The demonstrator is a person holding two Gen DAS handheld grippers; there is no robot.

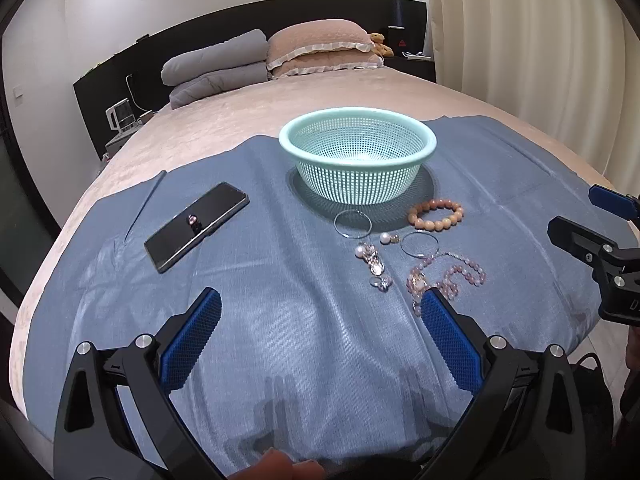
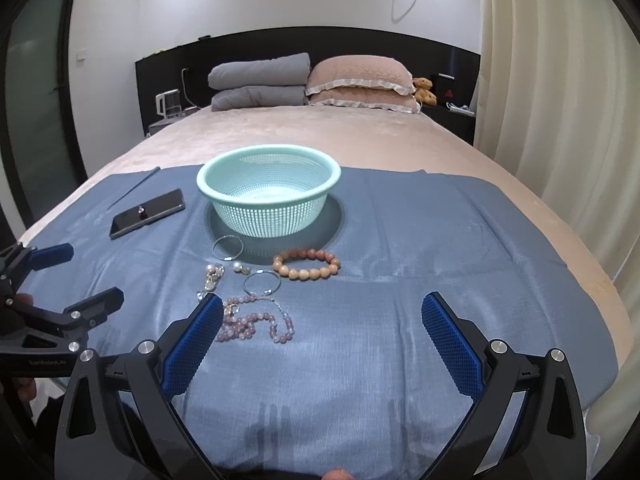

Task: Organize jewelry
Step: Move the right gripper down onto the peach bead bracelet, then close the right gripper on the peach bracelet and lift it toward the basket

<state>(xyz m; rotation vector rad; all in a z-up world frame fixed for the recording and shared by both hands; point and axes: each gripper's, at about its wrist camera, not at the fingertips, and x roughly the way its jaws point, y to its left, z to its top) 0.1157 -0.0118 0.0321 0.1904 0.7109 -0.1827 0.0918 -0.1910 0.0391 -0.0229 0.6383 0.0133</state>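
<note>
Ahead of our two grippers the jewelry lies loose on the blue cloth (image 1: 280,320): a pale purple bead necklace (image 2: 256,318) nearest, just past the right gripper's (image 2: 322,314) left finger, then two thin silver hoops (image 2: 262,283), some pearl earrings (image 2: 214,272) and an orange bead bracelet (image 2: 307,266). Beyond them stands the mint green perforated basket (image 1: 357,136), with nothing in it that we can see. Off to the left of the left gripper (image 1: 320,312) lies a black smartphone (image 1: 196,226). Both grippers hover over the cloth with fingers spread wide, holding nothing. From here we judge the risks to be these: the hoops are thin and flat, so padded fingers may pinch cloth with them; the necklace may trail and drag its neighbours; small earrings could slip through the basket's holes.
</note>
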